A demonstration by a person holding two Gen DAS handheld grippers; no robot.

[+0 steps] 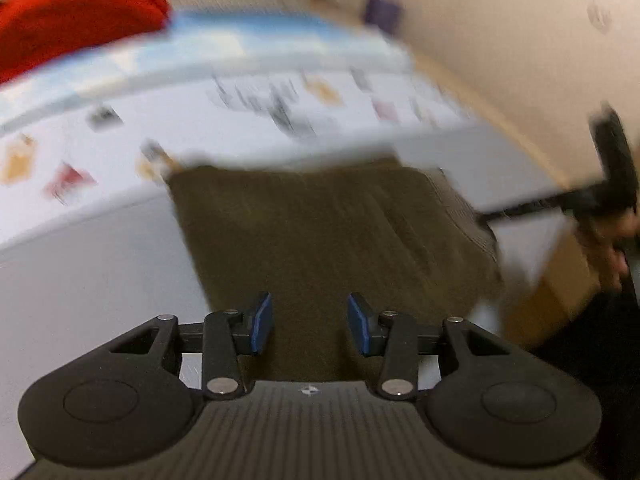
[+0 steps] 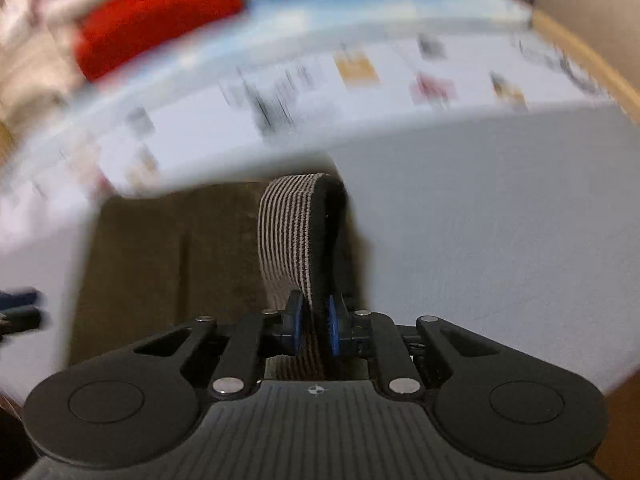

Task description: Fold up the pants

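At the far left a red cushion-like thing (image 1: pixel 76 12) lies beyond a pale sheet printed with small coloured pictures (image 1: pixel 248 120); blur keeps me from saying just what it is. Nearer, the dark olive pants (image 1: pixel 320 232) lie flat on the grey surface (image 1: pixel 80 272), their far edge at the printed sheet. The left gripper (image 1: pixel 310 322) hangs over the near part of the pants, its blue pads (image 1: pixel 262 322) apart with nothing between them. To the right, the right gripper (image 2: pixel 314 324) pinches the striped waistband (image 2: pixel 288 232), lifted into a loop above the cloth.
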